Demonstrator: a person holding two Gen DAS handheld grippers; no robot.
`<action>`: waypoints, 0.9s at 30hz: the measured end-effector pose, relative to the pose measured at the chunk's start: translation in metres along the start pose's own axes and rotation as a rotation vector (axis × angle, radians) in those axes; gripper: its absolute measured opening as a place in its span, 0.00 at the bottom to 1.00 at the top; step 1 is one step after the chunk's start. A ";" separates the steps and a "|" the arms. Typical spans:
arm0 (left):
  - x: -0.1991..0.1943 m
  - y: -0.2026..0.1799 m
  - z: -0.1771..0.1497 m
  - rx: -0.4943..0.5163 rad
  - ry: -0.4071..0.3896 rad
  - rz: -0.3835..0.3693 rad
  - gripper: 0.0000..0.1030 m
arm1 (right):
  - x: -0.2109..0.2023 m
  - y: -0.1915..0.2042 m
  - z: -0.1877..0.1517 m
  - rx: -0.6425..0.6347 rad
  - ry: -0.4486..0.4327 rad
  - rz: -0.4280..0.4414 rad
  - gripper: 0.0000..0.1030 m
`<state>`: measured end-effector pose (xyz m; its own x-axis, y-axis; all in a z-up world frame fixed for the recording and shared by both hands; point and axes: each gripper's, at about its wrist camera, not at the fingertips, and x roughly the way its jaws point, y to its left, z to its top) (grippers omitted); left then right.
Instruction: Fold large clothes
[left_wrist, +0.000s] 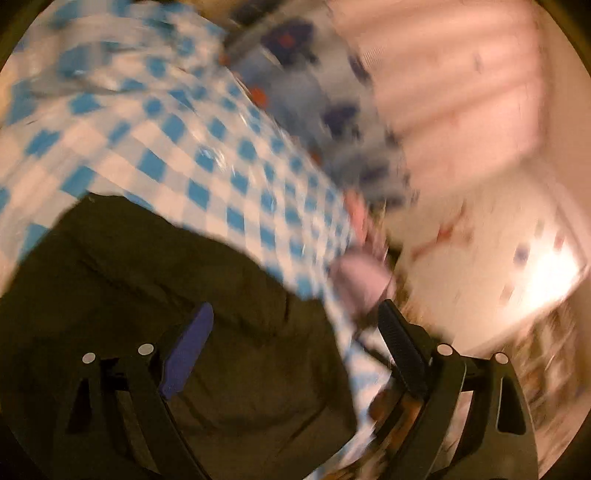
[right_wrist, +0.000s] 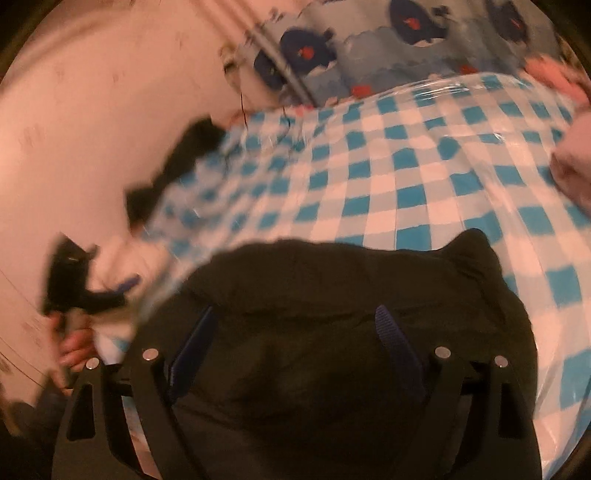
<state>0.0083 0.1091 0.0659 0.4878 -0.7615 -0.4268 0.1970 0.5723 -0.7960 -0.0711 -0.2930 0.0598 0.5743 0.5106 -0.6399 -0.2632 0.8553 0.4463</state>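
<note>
fingers (right_wrist: 400, 350) spread over dark garment (right_wrist: 332, 295); blur, seemingly unlabelled.

Blue-checked cover (right_wrist: 424, 177), whale-print cloth (right_wrist: 354, 48)

A dark olive-black garment (right_wrist: 332, 332) is seen on a blue-and-white checked cover (right_wrist: 424, 177); navy whales are printed on pale-blue fabric (right_wrist: 351, 48)

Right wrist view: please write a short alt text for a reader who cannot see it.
A dark garment lies bunched on a blue-and-white checked cover, below the open right gripper, which holds nothing. At the left edge, a hand holds the left gripper. The image is blurred.
</note>
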 end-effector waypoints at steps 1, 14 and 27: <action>0.015 -0.004 -0.006 0.037 0.030 0.039 0.83 | 0.016 0.004 0.000 -0.015 0.021 -0.033 0.82; 0.106 0.072 -0.001 -0.036 0.096 0.288 0.83 | 0.128 -0.028 0.005 0.020 0.172 -0.230 0.83; 0.045 0.103 0.018 -0.138 -0.067 0.344 0.83 | 0.112 -0.045 0.035 0.045 0.073 -0.319 0.84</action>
<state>0.0661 0.1398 -0.0275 0.5607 -0.5074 -0.6543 -0.1024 0.7416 -0.6629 0.0327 -0.2769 -0.0099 0.5646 0.2237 -0.7944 -0.0431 0.9692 0.2423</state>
